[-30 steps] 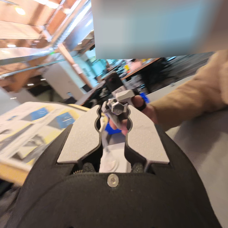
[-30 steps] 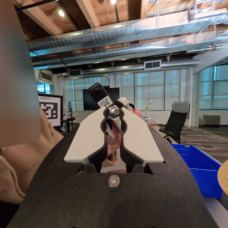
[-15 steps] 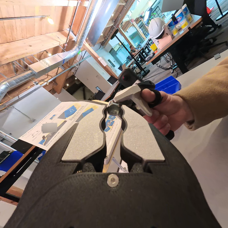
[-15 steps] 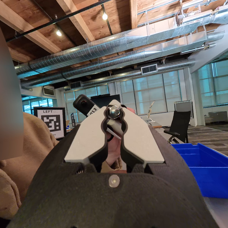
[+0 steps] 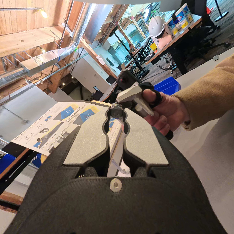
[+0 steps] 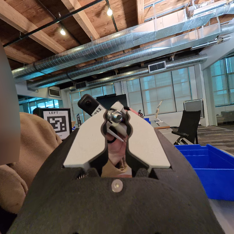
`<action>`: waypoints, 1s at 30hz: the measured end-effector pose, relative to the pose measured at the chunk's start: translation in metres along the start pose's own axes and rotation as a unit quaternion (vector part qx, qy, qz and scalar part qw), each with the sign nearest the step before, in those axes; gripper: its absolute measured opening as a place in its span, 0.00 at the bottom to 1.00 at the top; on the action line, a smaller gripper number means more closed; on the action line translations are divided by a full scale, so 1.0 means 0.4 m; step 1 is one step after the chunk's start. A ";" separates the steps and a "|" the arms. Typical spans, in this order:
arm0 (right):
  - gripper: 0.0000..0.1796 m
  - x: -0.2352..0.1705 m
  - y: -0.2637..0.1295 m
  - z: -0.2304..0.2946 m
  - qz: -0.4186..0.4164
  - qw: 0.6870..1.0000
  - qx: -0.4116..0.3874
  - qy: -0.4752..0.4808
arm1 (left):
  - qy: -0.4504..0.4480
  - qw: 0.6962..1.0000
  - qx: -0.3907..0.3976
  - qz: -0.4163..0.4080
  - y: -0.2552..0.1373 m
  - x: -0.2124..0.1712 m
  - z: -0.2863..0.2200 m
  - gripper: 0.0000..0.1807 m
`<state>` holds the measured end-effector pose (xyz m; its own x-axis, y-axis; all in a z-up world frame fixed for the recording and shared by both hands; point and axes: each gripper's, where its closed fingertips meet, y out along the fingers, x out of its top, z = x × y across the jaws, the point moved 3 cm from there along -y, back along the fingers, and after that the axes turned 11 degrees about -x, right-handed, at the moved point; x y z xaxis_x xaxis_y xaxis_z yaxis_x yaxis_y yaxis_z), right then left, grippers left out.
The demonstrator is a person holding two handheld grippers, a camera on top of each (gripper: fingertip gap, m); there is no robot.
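The left gripper has its jaws drawn together on the round head of a steel bolt, held in the scalloped notch at the fingertips, up in the air above the pale table. From the far side the right gripper meets it: its jaws are closed on the nut sitting on the same bolt, whose threaded end pokes toward the right wrist camera. The two tools are thus tip to tip, joined by one fastener, and the hand with its tan sleeve shows working the right tool's trigger. Bolt and nut look hard, dense and smooth (plated metal, so likely slippery against the pads), stiff and not at all fragile; the flats of the nut and the rim of the head seem the sound places to hold, seated in the notches. Left of the tools lies a printed instruction sheet on a board; a blue bin stands on the table to the right, and a white hard hat sits on a far desk.
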<state>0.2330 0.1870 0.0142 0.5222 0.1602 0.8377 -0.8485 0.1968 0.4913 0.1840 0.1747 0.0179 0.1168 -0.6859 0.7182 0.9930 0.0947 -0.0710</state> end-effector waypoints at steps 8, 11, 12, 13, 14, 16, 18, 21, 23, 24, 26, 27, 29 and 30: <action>0.18 -0.020 -0.008 -0.003 0.068 0.996 0.004 -0.055 | -0.065 0.996 -0.056 -0.031 -0.002 -0.010 -0.008 0.10; 0.17 -0.027 -0.010 0.001 0.084 0.994 0.008 -0.070 | -0.093 0.991 -0.081 -0.042 -0.004 -0.013 -0.011 0.09; 0.17 -0.030 -0.011 0.001 0.092 0.992 0.005 -0.082 | -0.102 0.990 -0.086 -0.044 -0.006 -0.016 -0.011 0.10; 0.17 -0.034 -0.012 -0.001 0.100 0.991 0.001 -0.092 | -0.116 0.987 -0.098 -0.044 -0.006 -0.020 -0.013 0.10; 0.17 -0.035 -0.013 -0.001 0.107 0.989 -0.001 -0.099 | -0.125 0.985 -0.106 -0.045 -0.008 -0.024 -0.016 0.10; 0.16 -0.037 -0.015 0.002 0.117 0.987 0.000 -0.108 | -0.132 0.983 -0.114 -0.053 -0.011 -0.027 -0.019 0.10; 0.16 -0.034 -0.017 0.006 0.120 0.987 0.005 -0.105 | -0.128 0.984 -0.118 -0.047 -0.012 -0.032 -0.023 0.10; 0.16 -0.034 -0.018 0.008 0.124 0.988 0.013 -0.090 | -0.130 0.983 -0.124 -0.040 -0.013 -0.039 -0.025 0.10; 0.17 -0.043 -0.018 0.009 0.137 0.986 0.017 -0.089 | -0.135 0.982 -0.127 -0.045 -0.014 -0.042 -0.025 0.10; 0.19 -0.043 -0.018 0.009 0.139 0.986 0.016 -0.089 | -0.135 0.982 -0.123 -0.038 -0.015 -0.047 -0.022 0.10; 0.21 -0.040 -0.018 0.009 0.141 0.986 0.012 -0.091 | -0.135 0.984 -0.113 -0.026 -0.016 -0.057 -0.016 0.09; 0.19 -0.038 -0.020 0.013 0.142 0.985 0.016 -0.096 | -0.136 0.983 -0.118 -0.027 -0.017 -0.057 -0.018 0.09; 0.18 -0.031 -0.024 0.028 0.137 0.984 0.030 -0.109 | -0.140 0.980 -0.131 -0.046 -0.016 -0.044 -0.026 0.10; 0.18 -0.024 -0.026 0.033 0.131 0.984 0.032 -0.116 | -0.141 0.980 -0.131 -0.046 -0.013 -0.042 -0.027 0.09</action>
<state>0.2356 0.1706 0.0041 0.2577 -0.0286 0.9658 -0.9589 0.1156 0.2593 0.1771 0.1781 -0.0013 0.0527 -0.4533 0.8898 0.9741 -0.1727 -0.1456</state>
